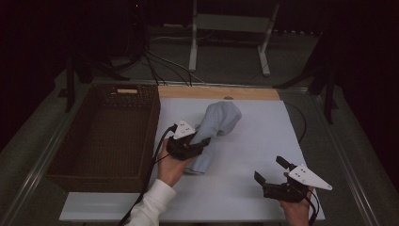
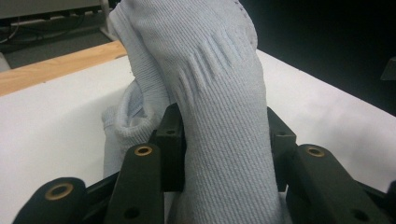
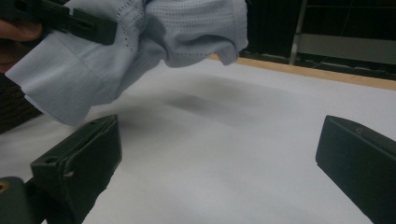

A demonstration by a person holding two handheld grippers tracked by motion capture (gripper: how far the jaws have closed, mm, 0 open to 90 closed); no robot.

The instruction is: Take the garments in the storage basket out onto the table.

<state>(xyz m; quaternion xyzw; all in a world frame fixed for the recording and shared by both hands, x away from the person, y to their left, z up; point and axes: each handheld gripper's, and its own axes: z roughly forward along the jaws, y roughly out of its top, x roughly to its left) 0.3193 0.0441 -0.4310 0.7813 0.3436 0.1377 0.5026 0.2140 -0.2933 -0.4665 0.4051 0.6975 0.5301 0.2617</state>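
A pale blue ribbed knit sock (image 1: 214, 129), the single cloth item in the scene, is held just above the white table sheet (image 1: 254, 141) near its middle, close to the right of the basket. The left gripper (image 1: 190, 146) is clamped across its midsection; the left gripper view shows what the high view cannot, the two black jaws pressing the ribbed fabric (image 2: 219, 116) from either side, with the cuff opening curled over just left of them.

Nearest the person, at the near right of the sheet, the right gripper (image 1: 273, 176) sits in the person's right hand (image 1: 296, 209) with its jaws spread wide and nothing between them. Its own view looks across bare white sheet to the sock (image 3: 140, 51) hanging off the surface, the left gripper's black jaw (image 3: 70, 21) across it, and a soft shadow on the sheet below.

The left hand (image 1: 171, 165) comes from a white sleeve (image 1: 150, 205).

To the left stands one dark brown woven rectangular basket (image 1: 103, 134). Beyond the sheet runs a light wooden strip (image 1: 216, 92), and farther off a white metal stand (image 1: 230, 33) on the floor.
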